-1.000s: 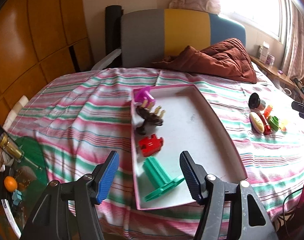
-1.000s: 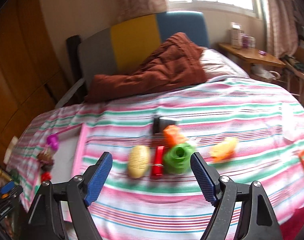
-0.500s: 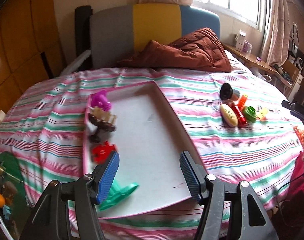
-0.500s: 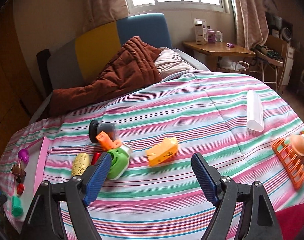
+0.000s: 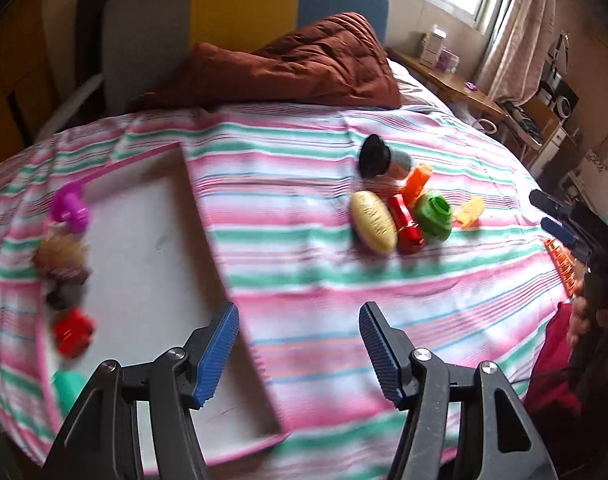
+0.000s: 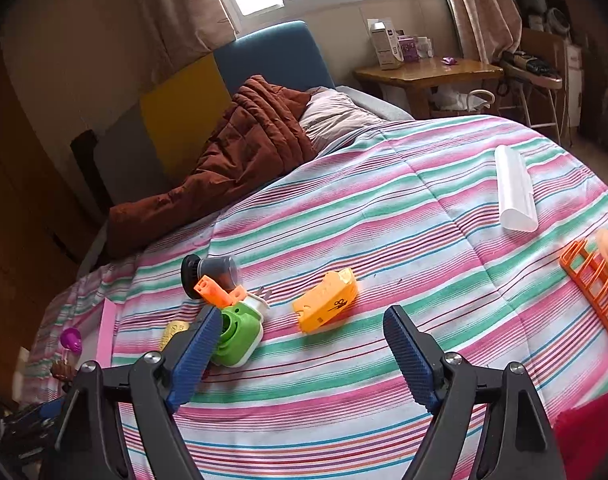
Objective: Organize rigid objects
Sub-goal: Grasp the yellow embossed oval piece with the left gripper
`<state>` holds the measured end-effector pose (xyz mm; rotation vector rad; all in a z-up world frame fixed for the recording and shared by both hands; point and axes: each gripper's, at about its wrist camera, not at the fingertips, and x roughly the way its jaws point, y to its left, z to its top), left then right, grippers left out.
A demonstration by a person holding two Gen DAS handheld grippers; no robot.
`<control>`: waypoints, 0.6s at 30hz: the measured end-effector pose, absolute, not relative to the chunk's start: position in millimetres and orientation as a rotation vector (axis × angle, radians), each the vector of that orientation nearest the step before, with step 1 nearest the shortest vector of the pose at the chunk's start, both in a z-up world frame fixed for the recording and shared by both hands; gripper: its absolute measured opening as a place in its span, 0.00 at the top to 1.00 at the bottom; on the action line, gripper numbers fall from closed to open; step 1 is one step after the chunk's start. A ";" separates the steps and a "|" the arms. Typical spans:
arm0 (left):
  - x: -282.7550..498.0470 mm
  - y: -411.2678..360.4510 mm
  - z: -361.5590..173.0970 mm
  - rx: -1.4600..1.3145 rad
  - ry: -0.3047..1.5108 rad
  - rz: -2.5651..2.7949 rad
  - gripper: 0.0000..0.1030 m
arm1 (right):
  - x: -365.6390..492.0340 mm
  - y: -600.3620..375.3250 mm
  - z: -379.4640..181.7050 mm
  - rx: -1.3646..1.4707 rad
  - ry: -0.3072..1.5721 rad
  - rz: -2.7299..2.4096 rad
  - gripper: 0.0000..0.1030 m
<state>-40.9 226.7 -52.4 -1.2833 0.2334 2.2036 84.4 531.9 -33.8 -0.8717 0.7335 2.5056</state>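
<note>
A pink-rimmed white tray (image 5: 191,216) lies on the striped bed at the left and holds a purple toy (image 5: 68,208), a brown figure (image 5: 59,260), a red piece (image 5: 73,330) and a green piece (image 5: 69,394) along its left side. A loose cluster sits to its right: black-capped cup (image 5: 380,157), yellow oval (image 5: 374,222), red piece (image 5: 406,224), green round toy (image 6: 237,334), orange piece (image 6: 215,292), orange-yellow block (image 6: 328,300). My left gripper (image 5: 299,354) is open and empty near the tray's right edge. My right gripper (image 6: 299,354) is open and empty, just in front of the orange-yellow block.
A white tube (image 6: 514,188) lies at the far right of the bed, with an orange rack (image 6: 596,284) at the right edge. A brown quilt (image 6: 239,156) and pillow lie at the headboard. A wooden side table (image 6: 428,72) stands beyond the bed.
My left gripper has swung right, from over the tray toward the loose cluster. My right gripper has swung right and forward, from the green toy toward the orange-yellow block. Both stayed open.
</note>
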 end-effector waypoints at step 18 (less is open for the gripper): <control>-114.0 354.2 -101.3 -1.397 0.292 2.109 0.42 | 87.2 535.9 -31.6 -0.868 0.801 2.506 0.18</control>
